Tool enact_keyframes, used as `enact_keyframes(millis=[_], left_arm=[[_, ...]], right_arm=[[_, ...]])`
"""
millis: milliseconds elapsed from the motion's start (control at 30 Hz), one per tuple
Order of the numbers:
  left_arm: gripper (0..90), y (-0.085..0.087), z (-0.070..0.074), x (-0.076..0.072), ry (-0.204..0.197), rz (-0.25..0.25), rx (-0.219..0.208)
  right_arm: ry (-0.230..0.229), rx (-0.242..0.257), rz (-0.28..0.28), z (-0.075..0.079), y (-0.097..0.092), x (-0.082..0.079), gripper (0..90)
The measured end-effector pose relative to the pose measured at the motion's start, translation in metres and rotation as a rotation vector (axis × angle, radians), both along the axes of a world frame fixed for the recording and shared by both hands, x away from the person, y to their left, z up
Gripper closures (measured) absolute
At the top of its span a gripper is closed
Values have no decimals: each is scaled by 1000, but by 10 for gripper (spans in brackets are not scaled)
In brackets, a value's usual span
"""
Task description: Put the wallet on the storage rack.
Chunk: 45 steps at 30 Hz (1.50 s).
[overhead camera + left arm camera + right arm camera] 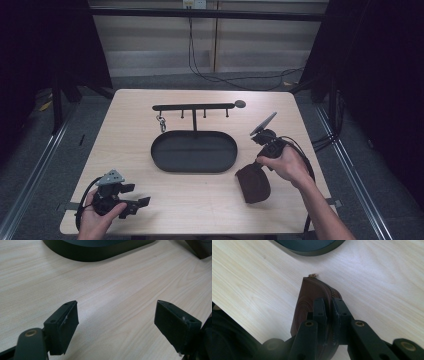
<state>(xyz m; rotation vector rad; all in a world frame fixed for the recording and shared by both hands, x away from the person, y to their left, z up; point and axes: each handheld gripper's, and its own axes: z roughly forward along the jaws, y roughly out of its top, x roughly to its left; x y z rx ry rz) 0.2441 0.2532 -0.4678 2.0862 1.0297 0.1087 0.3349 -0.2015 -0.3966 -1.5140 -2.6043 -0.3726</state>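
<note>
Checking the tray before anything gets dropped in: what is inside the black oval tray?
The black oval tray shows bare dark floor in the high view. Its rack post rises at the far rim; nothing else is seen inside.

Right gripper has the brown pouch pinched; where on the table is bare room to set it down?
Bare wood lies between the oval tray and the left gripper, along the near edge, and left of the hook rack. Crowded: the tray's right, where the right gripper holds the pouch.

A lab-like recording booth: a bare wooden table (150, 200) hemmed by dark curtains (385, 75), metal rails (30, 175) and trailing cables (200, 70).
</note>
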Motion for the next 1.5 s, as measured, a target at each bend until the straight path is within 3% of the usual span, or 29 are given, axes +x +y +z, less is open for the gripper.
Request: enact_keyframes(millis=[600, 1500], left_arm=[[196, 1, 0, 1, 7, 7, -4], [198, 1, -1, 1, 12, -1, -2]], right_arm=[[-7, -94, 6, 23, 8, 11, 831], [-75, -105, -9, 63, 24, 32, 831]])
